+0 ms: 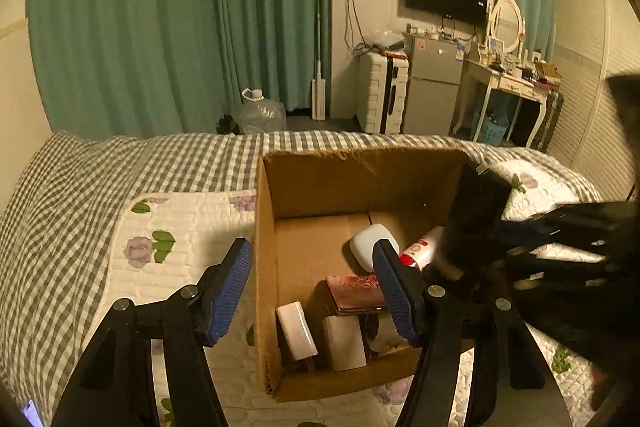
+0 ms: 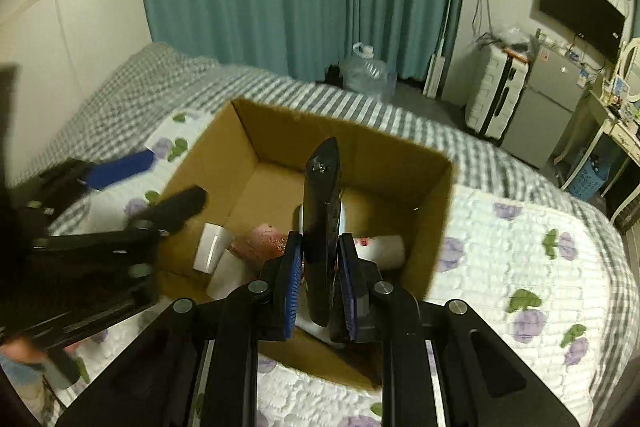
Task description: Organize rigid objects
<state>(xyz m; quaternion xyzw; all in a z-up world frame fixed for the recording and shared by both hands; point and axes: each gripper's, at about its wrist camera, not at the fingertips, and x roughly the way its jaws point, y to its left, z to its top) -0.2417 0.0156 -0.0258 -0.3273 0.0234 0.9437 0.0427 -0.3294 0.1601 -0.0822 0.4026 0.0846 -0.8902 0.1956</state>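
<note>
1. The right gripper is clamping a black remote-like object, holding it upright above the cardboard box.
2. The left gripper is hanging with jaws apart and empty, straddling the box's left wall.
3. A white case, a red-capped bottle and a pink packet are lying inside the box.

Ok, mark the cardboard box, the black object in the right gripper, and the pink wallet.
cardboard box [image 2: 280,125]: right wrist view, far wall's rim.
black object [image 2: 320,211]: right wrist view, middle of its body.
pink wallet [image 1: 354,291]: left wrist view, centre of its top face.
</note>
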